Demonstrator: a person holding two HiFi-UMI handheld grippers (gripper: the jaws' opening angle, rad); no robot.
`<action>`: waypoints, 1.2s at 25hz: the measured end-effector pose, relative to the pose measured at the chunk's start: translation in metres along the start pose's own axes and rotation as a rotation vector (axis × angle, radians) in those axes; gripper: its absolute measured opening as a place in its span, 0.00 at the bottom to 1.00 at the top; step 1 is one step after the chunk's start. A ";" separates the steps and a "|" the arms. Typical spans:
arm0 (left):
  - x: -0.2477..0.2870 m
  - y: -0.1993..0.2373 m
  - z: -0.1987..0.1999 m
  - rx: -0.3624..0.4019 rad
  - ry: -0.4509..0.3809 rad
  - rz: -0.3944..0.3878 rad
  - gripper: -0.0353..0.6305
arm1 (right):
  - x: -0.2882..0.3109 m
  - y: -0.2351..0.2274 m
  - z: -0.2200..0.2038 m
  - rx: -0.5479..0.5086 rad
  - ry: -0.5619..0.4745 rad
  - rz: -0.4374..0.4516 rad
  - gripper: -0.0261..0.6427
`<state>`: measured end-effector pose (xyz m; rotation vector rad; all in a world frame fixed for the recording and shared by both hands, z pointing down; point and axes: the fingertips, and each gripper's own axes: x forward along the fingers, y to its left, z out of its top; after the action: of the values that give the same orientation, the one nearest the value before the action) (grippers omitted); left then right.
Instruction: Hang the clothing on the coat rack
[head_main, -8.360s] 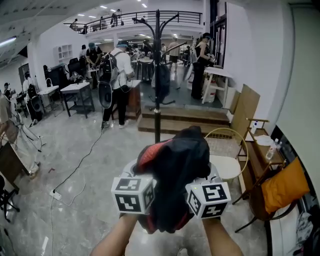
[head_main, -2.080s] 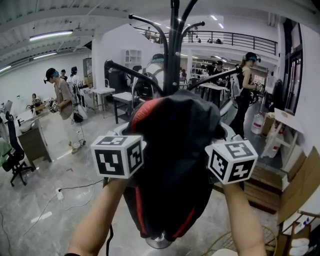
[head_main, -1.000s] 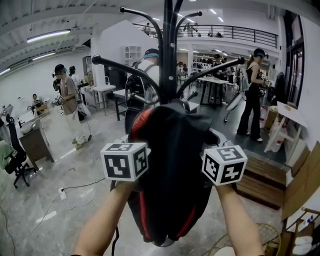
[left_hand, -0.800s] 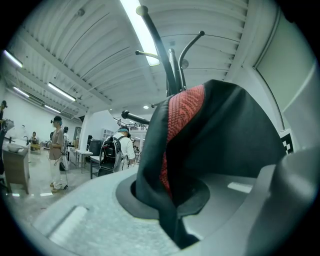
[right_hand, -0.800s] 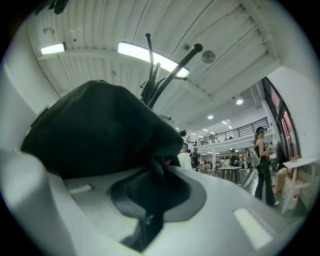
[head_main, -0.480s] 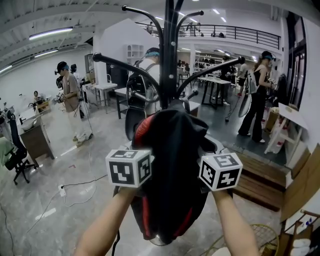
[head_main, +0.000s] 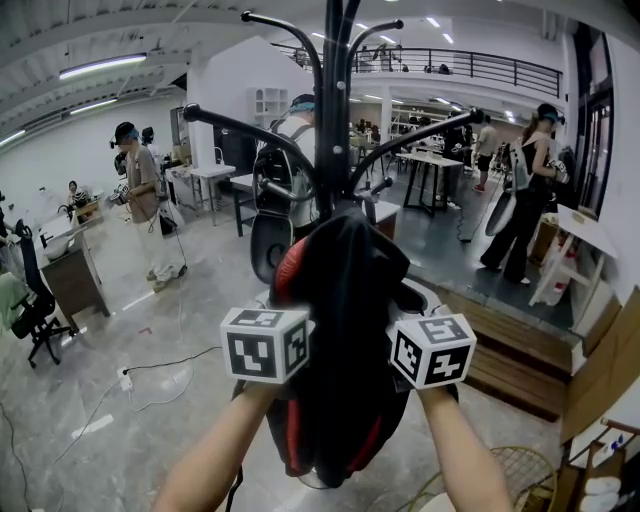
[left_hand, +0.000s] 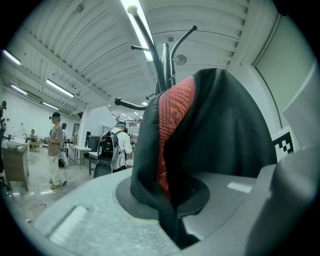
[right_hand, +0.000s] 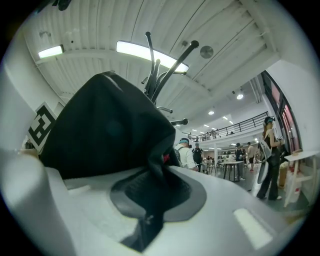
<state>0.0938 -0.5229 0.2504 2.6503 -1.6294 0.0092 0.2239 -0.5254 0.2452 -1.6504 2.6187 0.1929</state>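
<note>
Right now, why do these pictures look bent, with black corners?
Head view: a wide lens bows the balcony railing. Left gripper view: round fisheye image, strip light blown white. Right gripper view: same, garment near the lens dark and soft.

The glossy grey floor (head_main: 100, 330) carries my coat rack (head_main: 334, 120) at frame centre, a white power strip (head_main: 124, 381) at lower left, and a black office chair (head_main: 35, 320) at the left edge.
</note>
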 end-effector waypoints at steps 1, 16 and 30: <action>-0.001 -0.002 0.000 0.001 0.000 0.000 0.09 | -0.001 0.001 0.000 0.001 0.001 0.001 0.09; -0.013 -0.015 -0.013 0.029 0.023 -0.018 0.09 | -0.011 0.021 -0.012 0.014 -0.003 -0.007 0.09; -0.025 -0.022 -0.014 0.042 0.029 -0.029 0.09 | -0.025 0.040 -0.014 -0.038 0.010 -0.021 0.10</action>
<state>0.1026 -0.4906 0.2634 2.6911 -1.6001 0.0813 0.1993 -0.4878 0.2649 -1.6940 2.6197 0.2365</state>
